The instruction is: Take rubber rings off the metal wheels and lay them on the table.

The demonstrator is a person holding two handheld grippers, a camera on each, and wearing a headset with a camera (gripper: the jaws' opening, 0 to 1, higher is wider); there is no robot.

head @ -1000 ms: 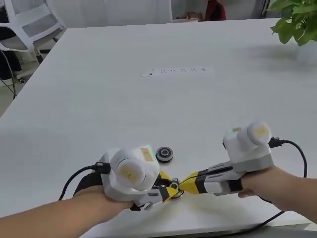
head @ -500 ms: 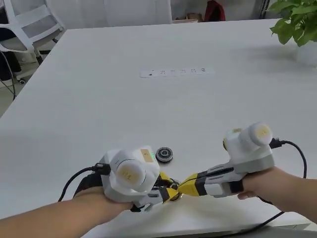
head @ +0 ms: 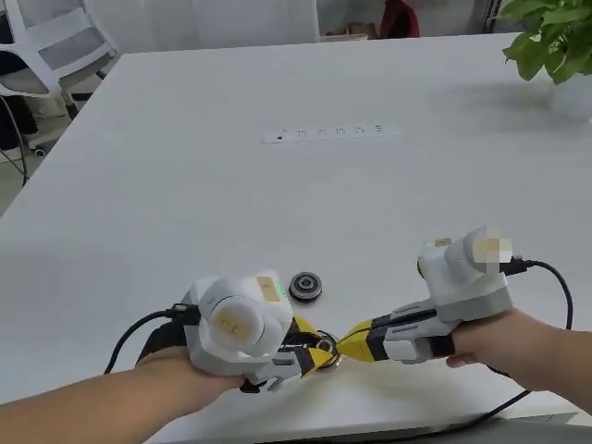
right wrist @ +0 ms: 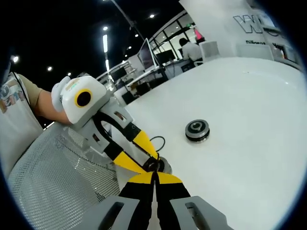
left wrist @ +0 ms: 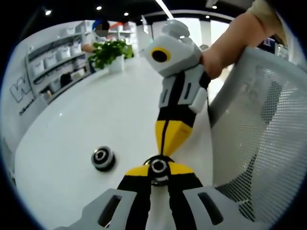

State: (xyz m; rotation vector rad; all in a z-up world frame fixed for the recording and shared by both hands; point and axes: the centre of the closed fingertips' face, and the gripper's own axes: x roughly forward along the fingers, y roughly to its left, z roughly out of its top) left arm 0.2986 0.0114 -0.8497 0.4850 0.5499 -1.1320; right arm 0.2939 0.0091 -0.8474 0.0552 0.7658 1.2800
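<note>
socket strip [head: 322, 133] lying flat mid-scene, running left to right | leafy green plant [head: 550, 42] sitting far right | white office chair [head: 46, 46] standing far left | white mesh chair back [left wrist: 259, 124] standing near

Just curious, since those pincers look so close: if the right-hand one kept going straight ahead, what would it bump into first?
The small wheel clamped in the left gripper. The right gripper has its closed tips right at it, seemingly touching.

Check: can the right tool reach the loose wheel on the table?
Probably yes: only bare table lies between right tool and loose wheel, though it's shut at the held wheel in left tool.
</note>
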